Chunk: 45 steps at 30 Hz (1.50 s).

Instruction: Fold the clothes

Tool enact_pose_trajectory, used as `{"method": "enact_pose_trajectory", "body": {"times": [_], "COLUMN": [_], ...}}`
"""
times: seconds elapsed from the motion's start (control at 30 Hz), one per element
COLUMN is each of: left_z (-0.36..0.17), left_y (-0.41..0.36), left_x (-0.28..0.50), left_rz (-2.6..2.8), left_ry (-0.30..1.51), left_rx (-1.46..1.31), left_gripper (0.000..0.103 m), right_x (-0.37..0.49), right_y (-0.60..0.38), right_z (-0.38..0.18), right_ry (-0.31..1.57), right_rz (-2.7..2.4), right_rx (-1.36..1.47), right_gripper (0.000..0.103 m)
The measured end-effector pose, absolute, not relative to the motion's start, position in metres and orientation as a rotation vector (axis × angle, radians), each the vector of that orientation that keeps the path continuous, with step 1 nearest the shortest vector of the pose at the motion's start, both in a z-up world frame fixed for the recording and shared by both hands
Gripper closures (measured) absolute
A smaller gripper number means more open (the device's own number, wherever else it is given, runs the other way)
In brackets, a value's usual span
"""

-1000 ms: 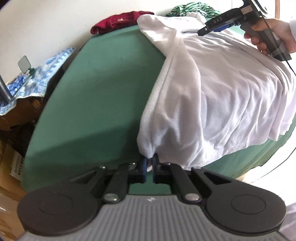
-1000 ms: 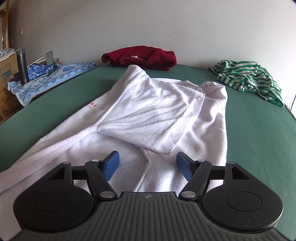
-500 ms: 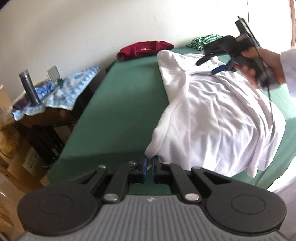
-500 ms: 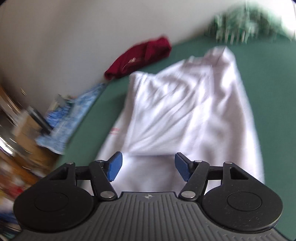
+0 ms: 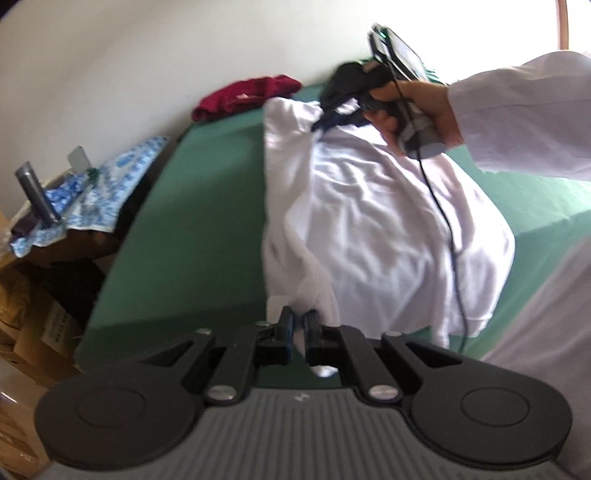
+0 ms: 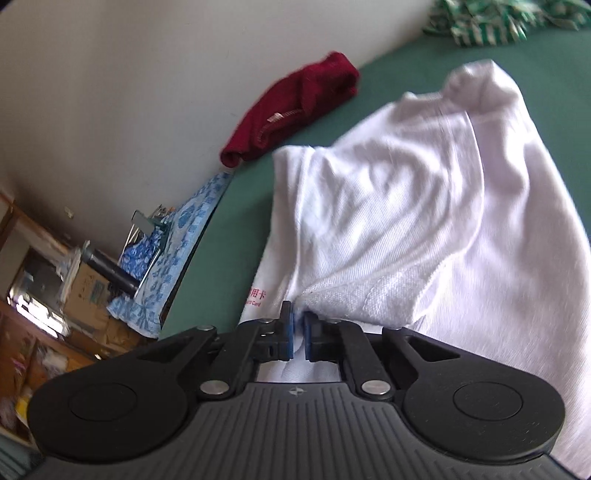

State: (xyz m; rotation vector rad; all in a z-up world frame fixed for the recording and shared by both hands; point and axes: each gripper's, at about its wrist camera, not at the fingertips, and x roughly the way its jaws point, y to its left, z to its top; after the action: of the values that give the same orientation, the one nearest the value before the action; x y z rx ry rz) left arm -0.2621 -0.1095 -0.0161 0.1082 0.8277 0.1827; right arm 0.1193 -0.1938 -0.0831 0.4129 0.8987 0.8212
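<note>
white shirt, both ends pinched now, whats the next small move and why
Probably carry the left edge across the body toward the right. The left hand-held gripper is shut on the bottom corner of the white shirt, and the right hand-held gripper is shut on it at the sleeve seam, so that whole side is held taut above the green table, ready to fold over.

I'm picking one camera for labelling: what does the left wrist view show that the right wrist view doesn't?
Only the left wrist view: the person's hand holding the right tongs at the far end of the white shirt, plus a sleeve and cable.

Only the right wrist view: the striped garment and pink print on the shirt.

Both: the shirt on the green table, the red garment, and tongs shut on shirt fabric; left tongs.
</note>
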Motion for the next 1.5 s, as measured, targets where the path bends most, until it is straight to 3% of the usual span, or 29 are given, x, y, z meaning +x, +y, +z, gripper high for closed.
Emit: {"method": "enact_pose_trajectory", "body": {"times": [0.43,0.6,0.67,0.7,0.77,0.83,0.87,0.9,1.0,1.13,1.17,1.27,1.5], "left_z": [-0.038,-0.054,-0.059,-0.057,-0.050,-0.038,-0.031,-0.027,-0.026,-0.054,-0.063,-0.087,-0.106], "left_y": [-0.120,-0.112,-0.109,-0.106,-0.100,-0.089,-0.082,-0.076,-0.063,-0.048,-0.044,-0.035,-0.048], "left_x": [-0.243,-0.240,-0.247,-0.254,-0.268,-0.277,-0.279,-0.278,-0.259,-0.226,-0.222,-0.214,-0.263], "left_rz": [0.047,-0.002,0.018,0.042,0.097,0.150,0.172,0.193,0.229,0.189,0.183,0.175,0.024], "left_ry": [0.983,1.082,1.111,1.115,1.109,1.074,1.047,1.016,0.955,0.955,0.966,0.997,1.089], "left_rx": [-0.041,-0.137,-0.141,-0.127,-0.106,-0.112,-0.126,-0.136,-0.162,-0.301,-0.355,-0.493,-0.494], "left_gripper": [0.102,0.092,0.091,0.087,0.076,0.058,0.041,0.032,0.034,0.047,0.054,0.094,0.101], "right_x": [0.130,0.121,0.117,0.115,0.111,0.107,0.105,0.100,0.060,0.004,-0.001,-0.018,-0.057], "right_y": [-0.215,-0.226,-0.230,-0.232,-0.236,-0.241,-0.243,-0.244,-0.245,-0.242,-0.243,-0.247,-0.260], "right_z": [-0.074,-0.071,-0.069,-0.069,-0.067,-0.066,-0.065,-0.065,-0.064,-0.057,-0.058,-0.058,-0.054], "right_ry": [0.779,0.830,0.851,0.861,0.881,0.902,0.912,0.933,1.002,0.973,0.973,0.970,0.946], "right_rz": [0.838,0.887,0.906,0.916,0.935,0.954,0.964,0.992,1.173,1.354,1.341,1.303,1.231], "right_rx": [0.406,0.382,0.372,0.367,0.357,0.347,0.342,0.332,0.231,0.049,0.043,0.027,0.037], "right_gripper": [0.097,0.096,0.089,0.086,0.064,0.059,0.059,0.059,0.060,0.061,0.061,0.060,0.059]}}
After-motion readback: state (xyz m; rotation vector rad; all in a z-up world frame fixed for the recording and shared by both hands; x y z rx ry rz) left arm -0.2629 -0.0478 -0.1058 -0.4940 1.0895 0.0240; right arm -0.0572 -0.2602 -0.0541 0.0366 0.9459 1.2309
